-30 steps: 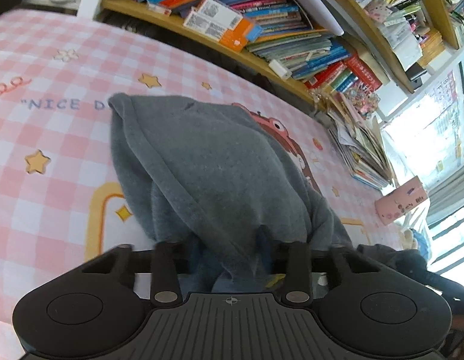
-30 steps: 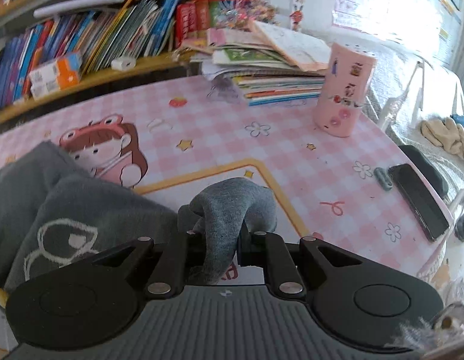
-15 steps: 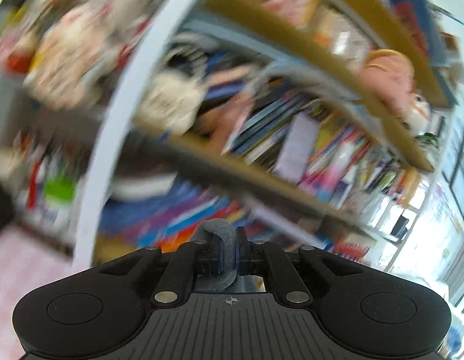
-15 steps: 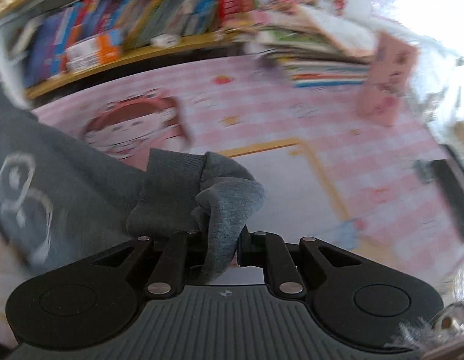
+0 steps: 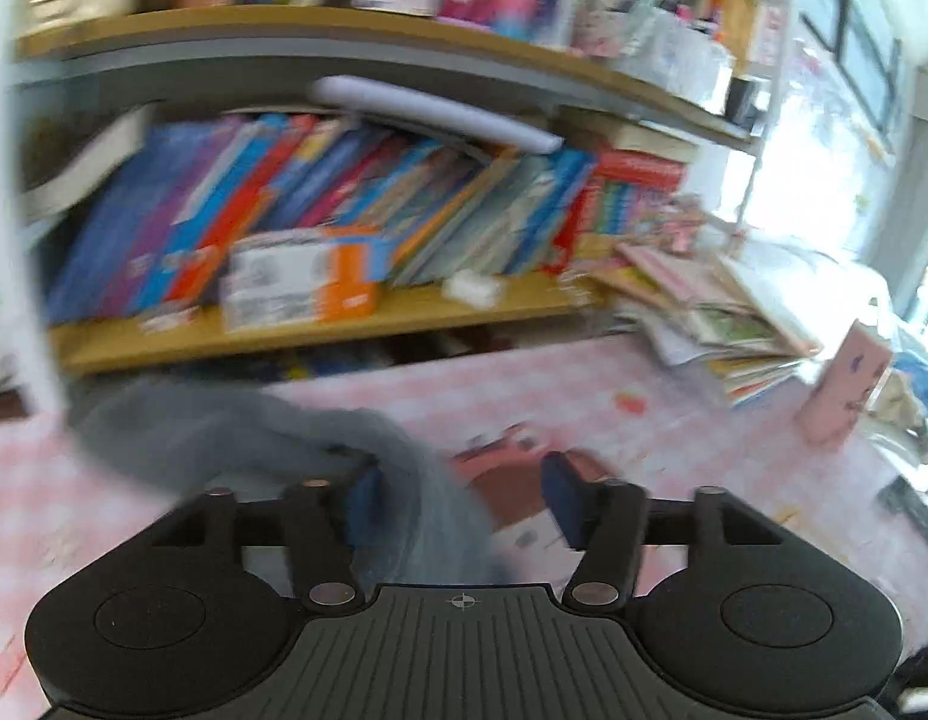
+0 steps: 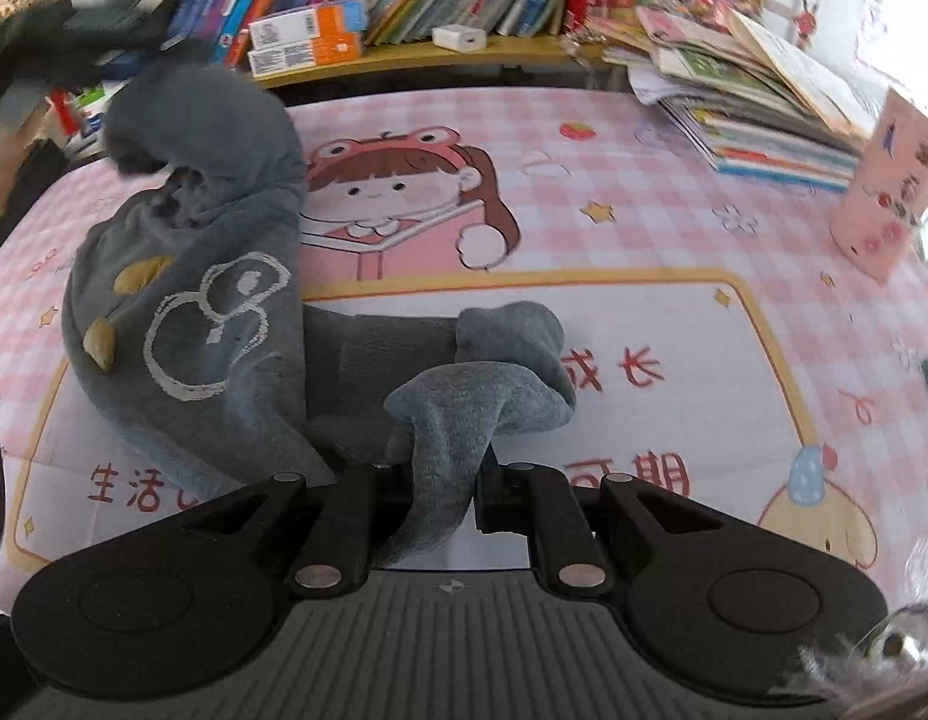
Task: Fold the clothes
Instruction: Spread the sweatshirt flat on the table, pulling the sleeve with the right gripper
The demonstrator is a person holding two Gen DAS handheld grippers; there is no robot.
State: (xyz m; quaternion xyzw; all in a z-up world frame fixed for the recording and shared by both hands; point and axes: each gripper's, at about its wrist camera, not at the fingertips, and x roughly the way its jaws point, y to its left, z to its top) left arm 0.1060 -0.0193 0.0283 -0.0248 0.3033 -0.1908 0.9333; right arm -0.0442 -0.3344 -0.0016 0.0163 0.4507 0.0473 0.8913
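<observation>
A grey sweatshirt (image 6: 212, 324) with a white line drawing lies crumpled on the pink checked tablecloth (image 6: 644, 192). Its far end rises toward the upper left of the right wrist view. My right gripper (image 6: 443, 480) is shut on a bunched fold of the sweatshirt just above the cloth near the table's front. In the blurred left wrist view my left gripper (image 5: 461, 495) has its jaws opening. The grey sweatshirt (image 5: 236, 432) slips down along the left finger (image 5: 362, 498), and the right finger (image 5: 560, 489) stands free of it.
A wooden shelf (image 6: 404, 60) packed with books runs along the table's back, with orange-and-white boxes (image 6: 308, 39) and a white charger (image 6: 458, 36) on it. A slanting pile of books (image 6: 758, 114) and a pink box (image 6: 884, 192) stand at the right.
The left gripper, shut on a fold of grey cloth and pointing up at the shelves half a second ago, now has its jaws apart and points down at the table. The right gripper keeps its hold.
</observation>
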